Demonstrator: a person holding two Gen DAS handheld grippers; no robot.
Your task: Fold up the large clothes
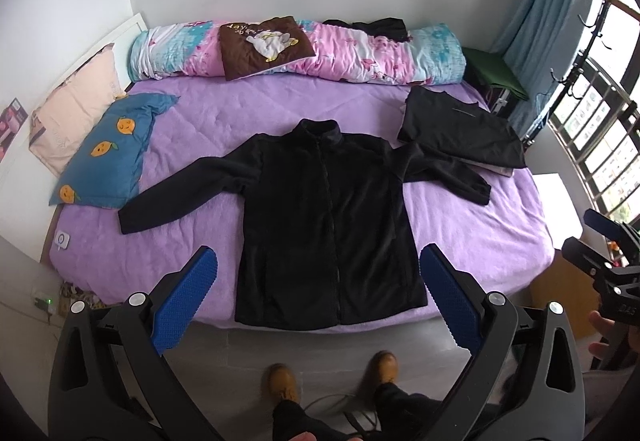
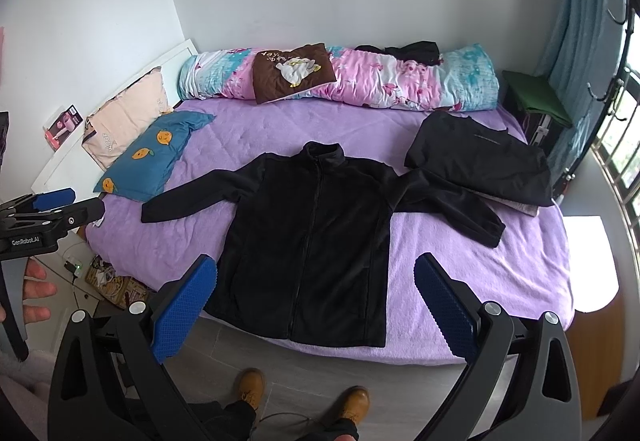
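My left gripper [image 1: 318,305] is spread wide, jaws empty, held above the floor short of the bed edge. Far left of its jaws: a peach pillow [image 1: 72,113], then a blue pillow with orange fruit prints [image 1: 106,153] on the purple bedspread [image 1: 200,113]. Directly ahead, between and beyond my left jaws, the black fleece jacket [image 1: 326,217] lies flat, front up, collar away from me, hem at the near bed edge, both sleeves spread outward. Beyond it, along the wall, a rolled pink-and-blue quilt [image 1: 360,53] with a brown cushion [image 1: 266,45] on top. Right of the jacket, a folded black garment [image 1: 460,129]; the jacket's right sleeve end reaches just beside it. My right gripper [image 2: 314,305] is likewise wide apart and empty, jacket hem between and ahead of its jaws. Below both: grey floor, tan boots [image 2: 300,397]. Far right: blue curtain [image 1: 548,1], barred window.
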